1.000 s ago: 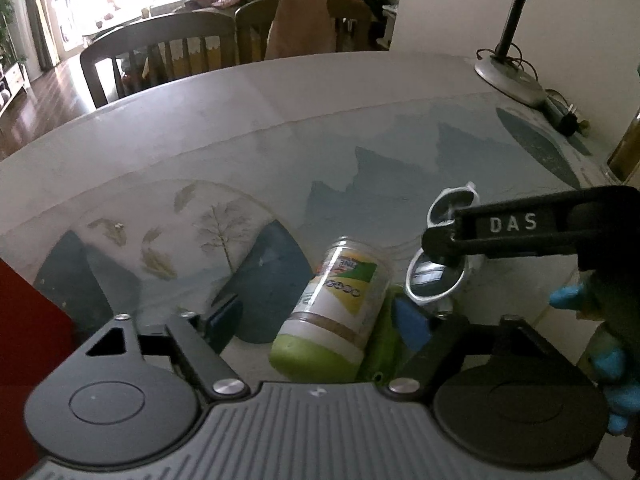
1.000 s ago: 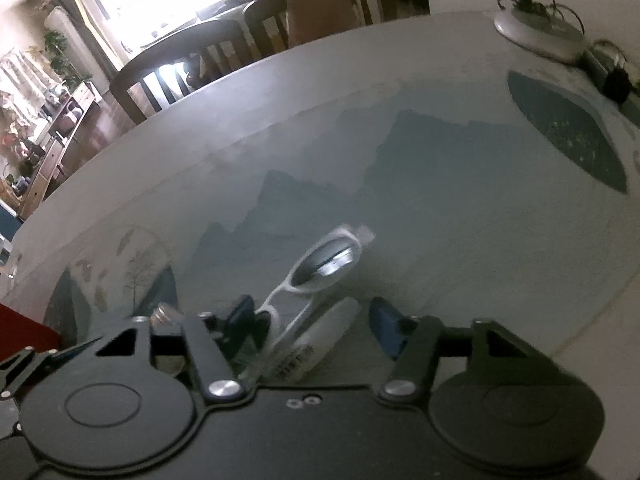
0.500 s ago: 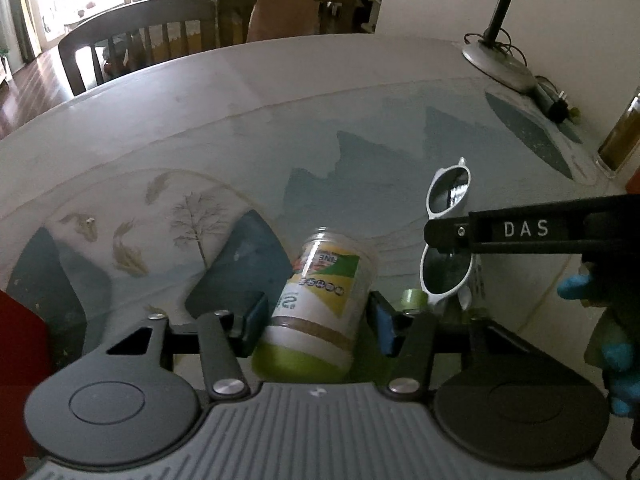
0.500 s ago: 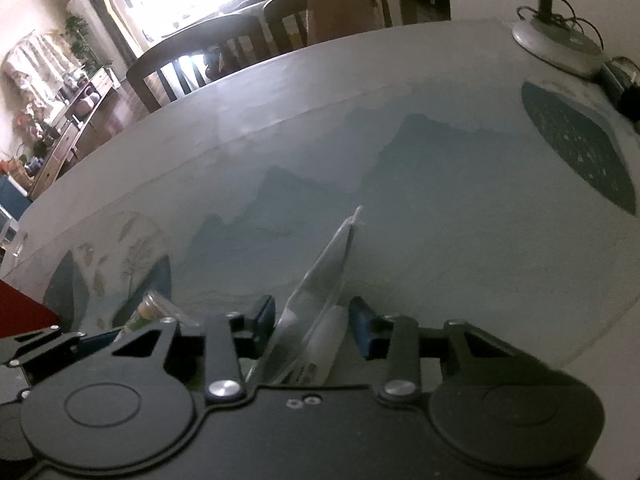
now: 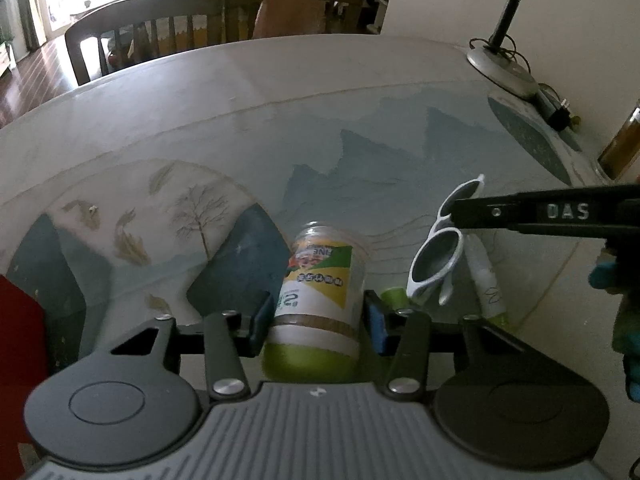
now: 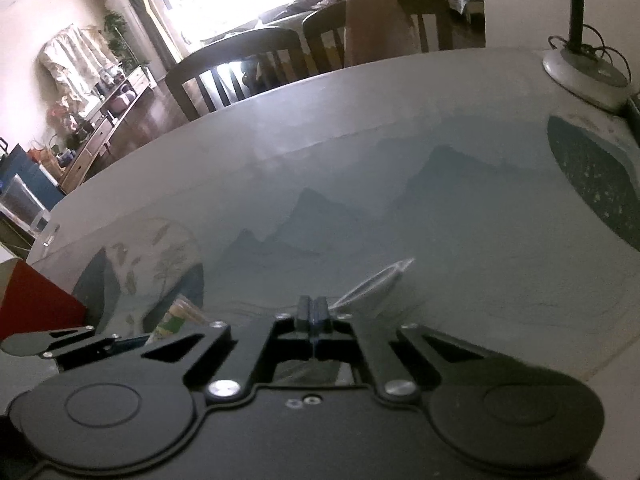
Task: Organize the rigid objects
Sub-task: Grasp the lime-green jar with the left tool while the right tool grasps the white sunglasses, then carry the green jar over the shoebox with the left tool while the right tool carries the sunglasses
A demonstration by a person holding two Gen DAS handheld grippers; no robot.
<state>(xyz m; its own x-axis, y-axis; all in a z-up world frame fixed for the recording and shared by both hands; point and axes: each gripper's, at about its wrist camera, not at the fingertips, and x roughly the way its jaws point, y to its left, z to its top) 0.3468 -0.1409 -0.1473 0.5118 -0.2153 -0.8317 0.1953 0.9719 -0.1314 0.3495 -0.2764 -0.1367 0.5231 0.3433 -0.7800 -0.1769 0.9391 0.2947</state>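
While the left claw [image 5: 316,320] straddles one jar [image 5: 320,300], its two blue pads [image 5: 262,316] sit just beside the jar's sides; whether they press it I cannot tell. That jar lies on its side on the table [image 5: 280,100], green lid toward the camera, with a yellow-and-green label. To its right lies one pair of white sunglasses [image 5: 438,256], tilted up on edge, with two dark lenses. Right claw [image 6: 314,312] comes in from the right in the left view, its tip at the glasses' bridge between the two lenses. From its own camera its two fingers are pressed together, and the thin white frame [image 6: 376,280] runs out just past and to the right of the tips, so it appears to be pinching the sunglasses. One white tube [image 5: 486,276] with a green end lies beside the glasses, and one small green cap [image 5: 392,294] sits between jar and glasses. At the far right stands one lamp [image 5: 504,68]. Two chairs [image 5: 152,28] stand behind the table. One red object [image 5: 20,328] shows at the left edge.
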